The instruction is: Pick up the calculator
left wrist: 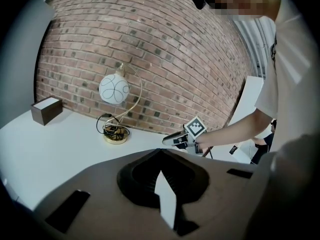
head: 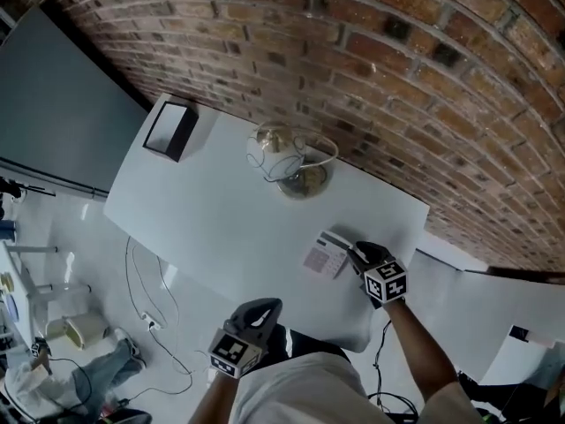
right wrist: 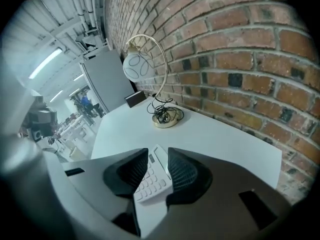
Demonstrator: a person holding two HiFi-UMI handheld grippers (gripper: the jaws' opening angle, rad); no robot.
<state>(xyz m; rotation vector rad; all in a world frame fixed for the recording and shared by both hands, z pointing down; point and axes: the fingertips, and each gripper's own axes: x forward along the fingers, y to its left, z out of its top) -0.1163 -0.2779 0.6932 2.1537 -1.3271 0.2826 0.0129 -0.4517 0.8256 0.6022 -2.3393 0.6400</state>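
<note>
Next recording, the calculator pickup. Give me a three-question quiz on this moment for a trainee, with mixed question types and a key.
1. True or false: the calculator lies between the open jaws of the right gripper.
2. Fill in: a black ____ is coiled on the lamp's gold base.
3. In the head view, what stands at the table's far left corner? A the lamp; B the dark box; C the calculator.
Key: 1 true; 2 cord; 3 B.
</note>
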